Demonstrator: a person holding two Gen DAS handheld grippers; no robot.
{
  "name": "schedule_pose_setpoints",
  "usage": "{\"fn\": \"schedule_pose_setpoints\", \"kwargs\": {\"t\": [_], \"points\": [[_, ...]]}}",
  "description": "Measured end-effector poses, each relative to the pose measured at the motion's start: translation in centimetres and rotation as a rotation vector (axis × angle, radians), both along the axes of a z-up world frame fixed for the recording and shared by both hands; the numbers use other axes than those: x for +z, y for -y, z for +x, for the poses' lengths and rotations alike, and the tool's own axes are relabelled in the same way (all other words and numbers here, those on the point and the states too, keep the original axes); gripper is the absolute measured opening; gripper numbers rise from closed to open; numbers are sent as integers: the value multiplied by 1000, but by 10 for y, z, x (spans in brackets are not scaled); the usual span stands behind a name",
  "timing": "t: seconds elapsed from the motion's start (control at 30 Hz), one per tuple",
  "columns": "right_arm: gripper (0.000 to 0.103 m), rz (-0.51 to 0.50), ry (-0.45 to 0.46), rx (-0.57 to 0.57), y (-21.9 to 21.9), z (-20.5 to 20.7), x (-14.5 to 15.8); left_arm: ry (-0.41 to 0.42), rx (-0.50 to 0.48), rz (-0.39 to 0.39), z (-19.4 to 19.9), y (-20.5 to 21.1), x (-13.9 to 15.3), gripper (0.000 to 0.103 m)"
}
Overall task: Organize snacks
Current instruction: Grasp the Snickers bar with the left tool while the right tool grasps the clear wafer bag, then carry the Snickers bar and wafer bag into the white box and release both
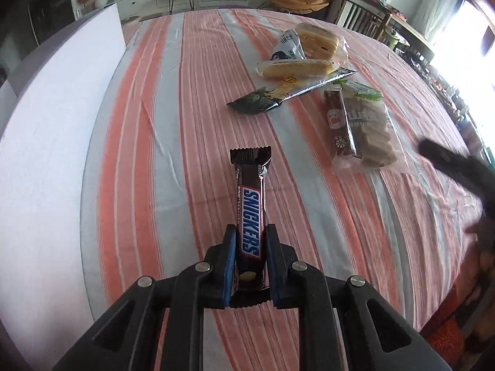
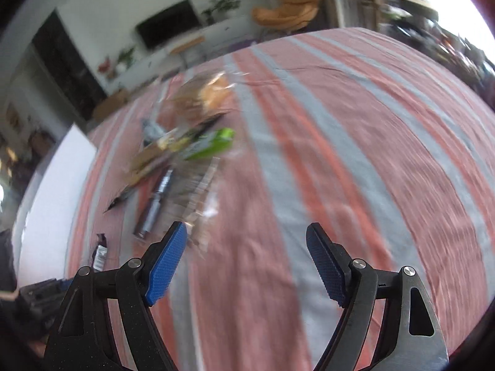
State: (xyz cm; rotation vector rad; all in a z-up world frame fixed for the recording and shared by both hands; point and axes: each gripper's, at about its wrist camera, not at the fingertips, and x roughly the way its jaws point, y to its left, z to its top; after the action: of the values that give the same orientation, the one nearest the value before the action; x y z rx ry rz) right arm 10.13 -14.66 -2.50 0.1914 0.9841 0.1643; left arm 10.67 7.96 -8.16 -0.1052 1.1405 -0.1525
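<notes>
Left claw on the Snickers, right claw wide and empty!

The left claw (image 1: 250, 232) had clamped its blue pads onto the near half of the Snickers bar (image 1: 251, 213), which lay on the striped worktop (image 1: 185, 123), well apart from the snack pile (image 1: 312, 71). The risk was real: gripped near one end, the slick wrapper could have slid or the bar could have swung on a lift. The right claw (image 2: 247, 262) stood wide open over bare cloth, holding nothing; that view was blurred, so the packets (image 2: 185, 154) beyond it were probably the same pile.
</notes>
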Motion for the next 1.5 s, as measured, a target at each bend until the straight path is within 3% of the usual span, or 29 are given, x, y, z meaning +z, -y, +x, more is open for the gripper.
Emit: {"fn": "schedule_pose_setpoints", "kwargs": {"t": [0.1, 0.13, 0.2, 0.27, 0.4, 0.43, 0.5, 0.53, 0.6, 0.73, 0.83, 0.97, 1.1, 1.2, 1.4, 1.43, 1.47, 1.5], "points": [[71, -17, -141, 17, -35, 46, -17, 5, -8, -4, -3, -1, 1, 17], [75, -53, -151, 14, -47, 54, -20, 7, -8, -4, -5, -1, 2, 17], [76, -144, -165, 8, -65, 61, -22, 12, -6, -6, -12, -3, 2, 17], [86, -247, -173, 55, -87, 63, -27, 13, -9, -1, -16, -5, 0, 17], [88, -243, -104, 137, -85, 50, -29, 27, -12, 2, -20, -6, 0, 17], [83, -255, -95, 159, -78, 44, -28, 27, -10, -3, -20, -7, -1, 17], [56, -249, -88, 150, -61, 33, -23, 27, -6, -22, -23, -9, 1, 17], [49, -229, -99, 141, -50, 29, -22, 31, -2, -38, -24, -11, 3, 17], [48, -146, -127, 111, -23, 19, -21, 38, 3, -64, -27, -14, 8, 17], [48, 201, -144, 42, 38, -5, -17, 69, 5, -122, -35, -18, 24, 17], [48, 318, -127, 37, 53, -21, -7, 91, 1, -170, -41, -20, 39, 17], [48, 456, -135, 60, 43, -26, 6, 118, 7, -247, -50, -29, 62, 17], [48, 529, -106, 146, 5, -32, 39, 168, 48, -338, -67, -57, 97, 17], [48, 583, -68, 287, -54, -33, 80, 253, 120, -346, -84, -98, 133, 17], [49, 628, -44, 605, -189, -58, 139, 378, 388, -187, -125, -200, 177, 17], [51, 620, -52, 670, -221, -65, 143, 380, 438, -139, -130, -214, 177, 17], [62, 611, -57, 707, -242, -69, 143, 371, 493, -78, -135, -227, 176, 18], [66, 595, -56, 729, -258, -70, 143, 356, 554, -21, -139, -239, 173, 21]]}}
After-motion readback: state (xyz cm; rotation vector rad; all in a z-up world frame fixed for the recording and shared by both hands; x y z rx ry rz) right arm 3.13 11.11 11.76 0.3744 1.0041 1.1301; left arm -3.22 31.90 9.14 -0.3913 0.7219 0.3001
